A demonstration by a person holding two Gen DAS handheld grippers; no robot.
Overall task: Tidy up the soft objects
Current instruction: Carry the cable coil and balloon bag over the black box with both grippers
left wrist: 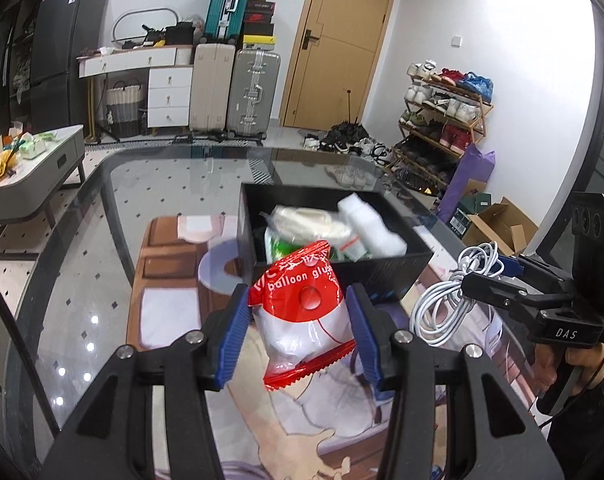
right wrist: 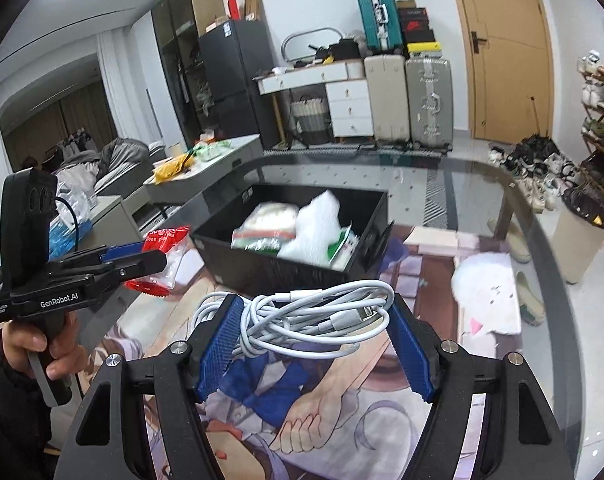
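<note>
While the left gripper [left wrist: 297,312] pinches a red-and-clear packet [left wrist: 302,312] between its blue pads [left wrist: 233,340], it hangs above the table mat [left wrist: 161,264], just short of the black box [left wrist: 342,268]. The right gripper [right wrist: 314,328] is clamped on a coiled white cable [right wrist: 314,316], also held in the air on the near side of the box. Both point toward the box, roughly level, side by side.

The left view shows the right gripper from its side, the cable bundle dangling from its tip, and the hand below gripping the handle. The right view shows the left hand [right wrist: 41,344] curled around its handle with a finger on the trigger. Inside the box lie a cream bag [left wrist: 306,224] and white foam wrap [left wrist: 370,224]. Only the right view shows a white fluffy pad [right wrist: 486,292] on the table to the box's right.
</note>
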